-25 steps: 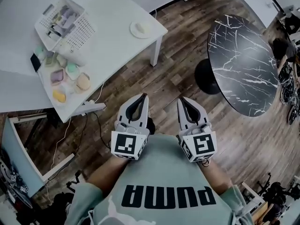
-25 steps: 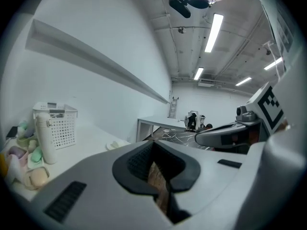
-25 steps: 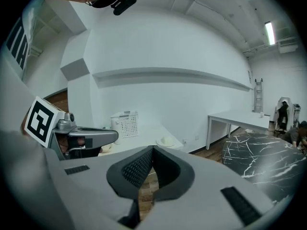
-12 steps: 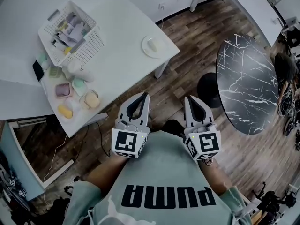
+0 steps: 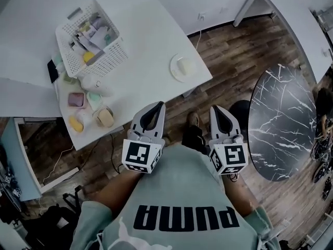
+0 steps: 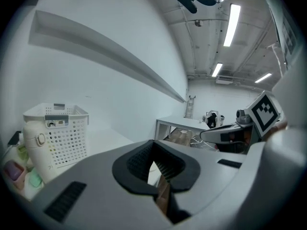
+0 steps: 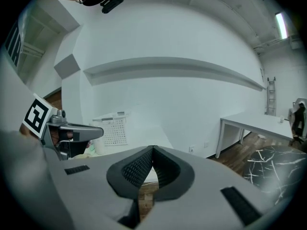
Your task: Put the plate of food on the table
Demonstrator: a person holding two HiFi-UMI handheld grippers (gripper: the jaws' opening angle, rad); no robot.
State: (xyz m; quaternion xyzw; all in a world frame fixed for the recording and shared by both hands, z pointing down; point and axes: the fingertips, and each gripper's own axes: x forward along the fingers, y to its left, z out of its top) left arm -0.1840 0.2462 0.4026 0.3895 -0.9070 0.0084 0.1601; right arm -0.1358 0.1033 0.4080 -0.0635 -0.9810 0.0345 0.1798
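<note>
A white perforated basket (image 5: 106, 56) stands at the left of the white bench (image 5: 145, 35), the left gripper (image 5: 157, 105) hangs empty with jaws pressed together, the plate of food (image 5: 174, 72) lies near the bench's corner, and the right gripper (image 5: 214, 110) is likewise closed on nothing.

Your room is bright and evenly lit. Long ceiling lights (image 6: 233, 25) glow far up on the right in the left gripper view, and they look washed out. From above, the white table (image 5: 140, 46) shines so bright that its top shows little detail. The wood floor (image 5: 229, 51) is darker. Both gripper views bend round at the edges and have black corners. Up close, the left gripper (image 6: 153, 143) looks soft and blurry.
</note>
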